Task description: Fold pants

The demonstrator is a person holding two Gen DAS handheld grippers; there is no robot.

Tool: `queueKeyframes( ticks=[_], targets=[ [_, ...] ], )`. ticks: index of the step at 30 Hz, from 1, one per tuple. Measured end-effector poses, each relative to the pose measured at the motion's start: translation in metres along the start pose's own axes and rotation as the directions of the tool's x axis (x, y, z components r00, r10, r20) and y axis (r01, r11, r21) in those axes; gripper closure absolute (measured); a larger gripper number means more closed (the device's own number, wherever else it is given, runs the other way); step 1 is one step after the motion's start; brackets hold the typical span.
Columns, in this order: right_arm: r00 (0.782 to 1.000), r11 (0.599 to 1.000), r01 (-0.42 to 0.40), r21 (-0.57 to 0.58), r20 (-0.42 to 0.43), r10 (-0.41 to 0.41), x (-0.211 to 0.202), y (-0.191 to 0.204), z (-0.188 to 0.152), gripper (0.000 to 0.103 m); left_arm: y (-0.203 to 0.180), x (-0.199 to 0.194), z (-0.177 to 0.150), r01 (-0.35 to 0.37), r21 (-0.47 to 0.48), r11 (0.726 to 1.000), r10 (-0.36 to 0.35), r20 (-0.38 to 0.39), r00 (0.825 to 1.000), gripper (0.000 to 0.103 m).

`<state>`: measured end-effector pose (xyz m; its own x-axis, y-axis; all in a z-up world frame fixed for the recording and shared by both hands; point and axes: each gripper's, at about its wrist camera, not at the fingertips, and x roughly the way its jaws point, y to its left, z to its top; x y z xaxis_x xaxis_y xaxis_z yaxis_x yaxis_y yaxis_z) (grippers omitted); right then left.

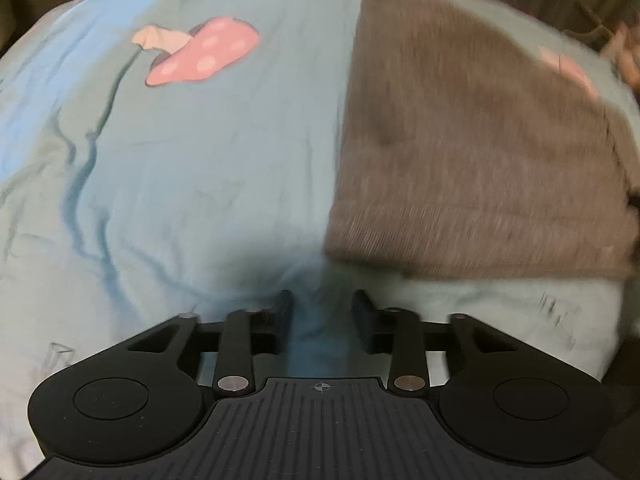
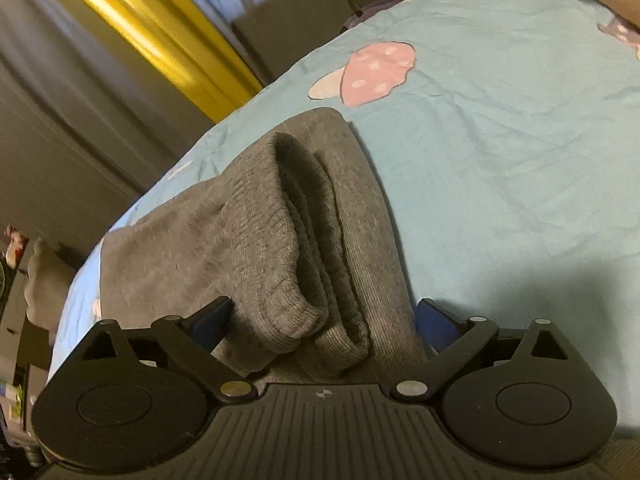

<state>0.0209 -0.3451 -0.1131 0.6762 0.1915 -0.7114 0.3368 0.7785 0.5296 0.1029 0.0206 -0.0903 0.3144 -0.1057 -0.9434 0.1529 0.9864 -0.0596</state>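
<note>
A light blue bedsheet [image 1: 200, 160] fills most of both views, wrinkled along its left part in the left wrist view and printed with pink mushrooms; one mushroom [image 1: 200, 54] lies well apart from the clothing in that view, and another mushroom [image 2: 376, 72] sits just beyond the far end of the fabric in the right wrist view. Behind the bed edge in the right wrist view hang grey curtains [image 2: 80, 120] with a yellow strip [image 2: 160, 28] running slantwise between them.

The pants [image 1: 460, 152] are grey ribbed knit, lying folded on the sheet. In the left wrist view they take up the right half, blurred, with a straight left edge and their near edge resting on the sheet just above the gripper. In the right wrist view the pants [image 2: 280, 232] show as a stack of several layers, the rounded folded ends turned toward the camera and the top layer curling over the ones beneath.

The right gripper [image 2: 324, 316] has its jaws spread wide, one finger at each side of the near end of the stack; the cloth lies between them but the pads do not press on it. The left gripper [image 1: 322, 312] hangs over bare sheet just beside the near corner of the pants, its jaws narrowly apart with nothing but sheet showing in the gap
</note>
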Motion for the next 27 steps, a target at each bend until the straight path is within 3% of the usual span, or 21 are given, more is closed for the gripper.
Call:
queueKeyframes(
  ticks=[2, 4, 5, 6, 8, 13, 17, 19, 21, 22, 23, 24, 25, 27],
  targets=[
    [1.000, 1.000, -0.014, -0.020, -0.003, 0.014, -0.005, 0.000, 0.003, 0.005, 0.009, -0.013, 0.002, 0.021, -0.029, 0.999, -0.019, 0.067, 0.998, 0.061],
    [1.000, 0.999, -0.021, -0.042, 0.016, 0.022, -0.007, -0.002, 0.010, 0.004, 0.016, -0.029, 0.014, 0.054, -0.068, 0.996, -0.043, 0.155, 0.987, 0.038],
    [1.000, 0.998, -0.029, -0.049, 0.011, 0.029, -0.006, -0.003, 0.014, 0.004, 0.019, -0.036, 0.022, 0.070, -0.077, 0.995, -0.053, 0.203, 0.978, 0.032],
    [0.999, 0.998, -0.046, -0.051, -0.008, 0.046, -0.001, -0.005, 0.020, 0.004, 0.018, -0.039, 0.031, 0.081, -0.070, 0.994, -0.062, 0.235, 0.970, 0.021],
    [0.996, 0.996, -0.078, -0.045, -0.056, 0.075, 0.011, -0.007, 0.029, 0.004, 0.014, -0.035, 0.051, 0.100, -0.019, 0.995, -0.092, 0.271, 0.958, 0.014],
    [0.981, 0.990, -0.138, -0.021, -0.138, 0.134, 0.044, -0.017, 0.043, 0.004, -0.003, 0.019, 0.092, 0.144, 0.057, 0.988, -0.151, 0.142, 0.978, 0.013],
    [0.968, 0.982, -0.187, -0.029, -0.178, 0.179, 0.056, -0.018, 0.050, 0.004, -0.016, 0.054, 0.112, 0.260, 0.079, 0.962, -0.265, 0.069, 0.962, 0.005],
    [0.961, 0.977, -0.207, -0.042, -0.196, 0.195, 0.064, -0.016, 0.055, 0.004, -0.024, 0.068, 0.120, 0.269, 0.081, 0.960, -0.273, 0.056, 0.960, 0.001],
    [0.962, 0.975, -0.208, -0.079, -0.196, 0.189, 0.072, -0.010, 0.057, 0.004, -0.030, 0.074, 0.127, 0.267, 0.072, 0.961, -0.273, 0.082, 0.959, 0.003],
    [0.967, 0.975, -0.197, -0.100, -0.183, 0.177, 0.075, -0.005, 0.057, 0.007, -0.034, 0.074, 0.130, 0.270, 0.059, 0.961, -0.275, 0.096, 0.957, 0.013],
    [0.973, 0.975, -0.184, -0.121, -0.165, 0.163, 0.075, 0.000, 0.056, 0.017, -0.037, 0.073, 0.131, 0.273, 0.059, 0.960, -0.278, 0.105, 0.955, 0.022],
    [0.977, 0.972, -0.174, -0.155, -0.147, 0.152, 0.074, 0.007, 0.054, 0.034, -0.041, 0.071, 0.134, 0.277, 0.070, 0.958, -0.283, 0.107, 0.953, 0.035],
    [0.981, 0.970, -0.162, -0.182, -0.138, 0.138, 0.072, 0.014, 0.053, 0.038, -0.044, 0.067, 0.133, 0.274, 0.085, 0.958, -0.283, 0.110, 0.953, 0.046],
    [0.982, 0.964, -0.172, -0.202, -0.118, 0.151, 0.064, 0.019, 0.053, 0.041, -0.042, 0.059, 0.132, 0.288, 0.083, 0.954, -0.296, 0.117, 0.948, 0.057]
  ],
)
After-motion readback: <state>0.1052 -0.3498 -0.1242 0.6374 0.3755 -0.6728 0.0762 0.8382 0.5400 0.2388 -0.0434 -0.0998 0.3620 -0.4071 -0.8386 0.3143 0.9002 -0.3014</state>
